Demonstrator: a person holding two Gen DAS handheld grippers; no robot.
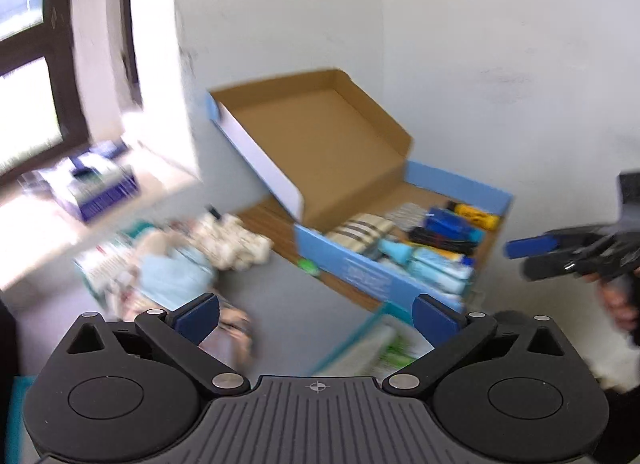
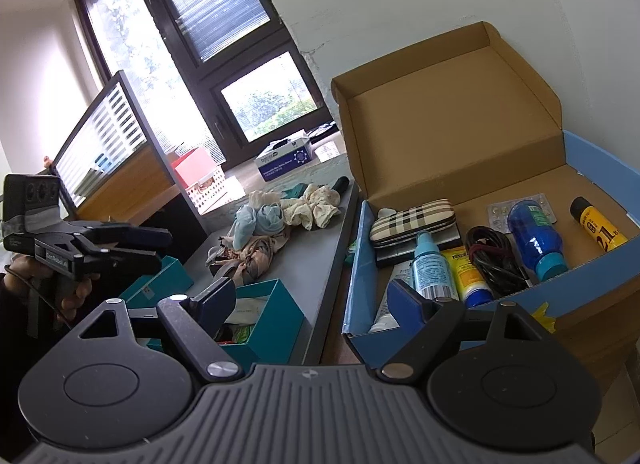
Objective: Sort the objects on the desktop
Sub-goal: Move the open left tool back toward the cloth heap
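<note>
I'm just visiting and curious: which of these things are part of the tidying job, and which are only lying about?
Part of the job:
blue cardboard box, holding the blue bottle, glue stick, plaid case
teal box
crumpled cloths

Just lying about:
glove box
white basket
window

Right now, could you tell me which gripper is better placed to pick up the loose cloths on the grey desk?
Probably the left gripper: open and empty, it faces the cloth pile. The right gripper, also open, points at the blue box.
</note>
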